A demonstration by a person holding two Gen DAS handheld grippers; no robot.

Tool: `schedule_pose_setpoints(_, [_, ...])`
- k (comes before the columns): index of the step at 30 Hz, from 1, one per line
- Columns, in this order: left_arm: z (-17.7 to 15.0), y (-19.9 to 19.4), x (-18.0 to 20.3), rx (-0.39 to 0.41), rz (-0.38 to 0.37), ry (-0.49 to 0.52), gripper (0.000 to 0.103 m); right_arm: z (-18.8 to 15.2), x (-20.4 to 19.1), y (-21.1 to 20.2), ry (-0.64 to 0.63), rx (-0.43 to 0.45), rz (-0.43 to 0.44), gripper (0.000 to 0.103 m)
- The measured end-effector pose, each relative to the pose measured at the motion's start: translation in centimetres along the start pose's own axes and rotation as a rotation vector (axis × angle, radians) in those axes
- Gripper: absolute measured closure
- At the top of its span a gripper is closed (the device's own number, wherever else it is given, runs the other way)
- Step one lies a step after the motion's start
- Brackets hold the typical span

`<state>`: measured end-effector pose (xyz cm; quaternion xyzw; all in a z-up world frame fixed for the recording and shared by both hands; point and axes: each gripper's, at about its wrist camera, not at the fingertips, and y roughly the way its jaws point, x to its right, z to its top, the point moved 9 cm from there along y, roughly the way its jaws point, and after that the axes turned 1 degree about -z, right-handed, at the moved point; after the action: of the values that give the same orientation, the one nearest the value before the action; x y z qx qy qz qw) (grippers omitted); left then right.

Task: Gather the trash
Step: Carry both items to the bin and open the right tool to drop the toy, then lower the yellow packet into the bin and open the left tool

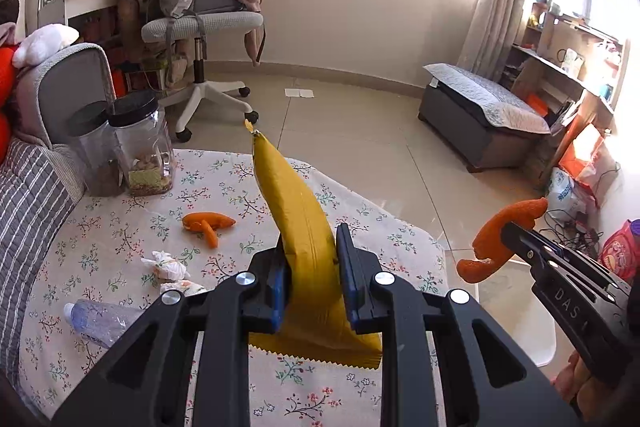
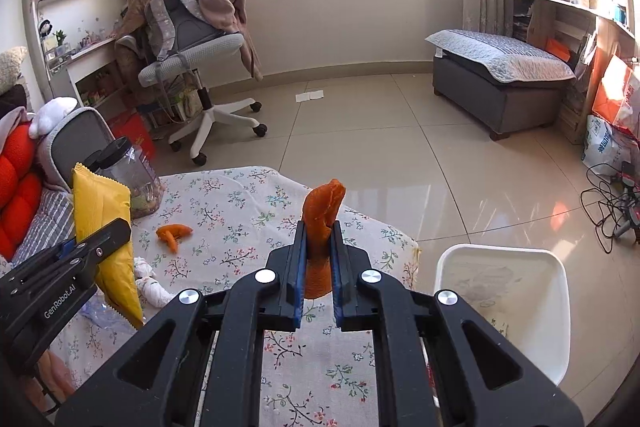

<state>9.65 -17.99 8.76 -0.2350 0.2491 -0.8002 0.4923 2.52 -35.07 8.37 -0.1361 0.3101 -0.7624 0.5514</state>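
two grips full above the floral-cloth table (image 1: 120, 195): left gripper (image 1: 312, 267) clenched on upright yellow foil snack bag (image 1: 296, 211); right gripper (image 2: 318, 263) clenched on curled orange peel (image 2: 322, 211); near white plastic bin (image 2: 560, 291).

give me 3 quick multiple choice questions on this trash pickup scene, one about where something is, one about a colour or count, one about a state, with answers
1. Where is the white bin?
A. on the floor beside the table
B. on the office chair
C. on the table

2. How many orange peel pieces lie on the floral tablecloth?
A. one
B. three
C. none

3. What is the left gripper doing?
A. hanging open
B. shut on the yellow wrapper
C. shut on a bottle

Answers:
1 A, the bin stands on the tiles next to the table's edge.
2 A, a single peel lies there; the other peel is in the right gripper.
3 B, its pads press the wrapper.
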Motion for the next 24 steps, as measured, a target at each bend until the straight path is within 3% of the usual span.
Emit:
schedule_pose_setpoints(9, [-0.4, 0.8, 6.7, -0.017, -0.068, 0.068, 0.081, -0.1, 6.6, -1.4, 0.069, 0.021, -0.1, 0.093])
schedule_pose_setpoints(18, [-0.9, 2.1, 12.1, -0.042, -0.119, 0.14, 0.081, -1.5, 14.8, -0.7, 0.213, -0.036, -0.233, 0.089])
schedule_pose_setpoints(19, [-0.9, 2.2, 12.8, -0.043, -0.123, 0.153, 0.081, -1.5, 15.6, -0.7, 0.234, -0.038, -0.248, 0.084])
schedule_pose_setpoints(21, [-0.8, 2.4, 14.1, -0.043, -0.133, 0.176, 0.081, -1.6, 17.0, -1.2, 0.271, -0.029, -0.277, 0.059])
schedule_pose_setpoints(22, [-0.8, 2.5, 14.7, -0.042, -0.14, 0.185, 0.081, -1.6, 17.7, -1.6, 0.29, -0.016, -0.298, 0.037])
schedule_pose_setpoints(23, [-0.7, 2.6, 15.3, -0.042, -0.149, 0.193, 0.081, -1.6, 18.4, -1.9, 0.304, -0.006, -0.317, 0.027])
schedule_pose_setpoints(24, [-0.7, 2.6, 16.0, -0.045, -0.158, 0.198, 0.081, -1.5, 19.0, -2.2, 0.32, 0.004, -0.33, 0.026])
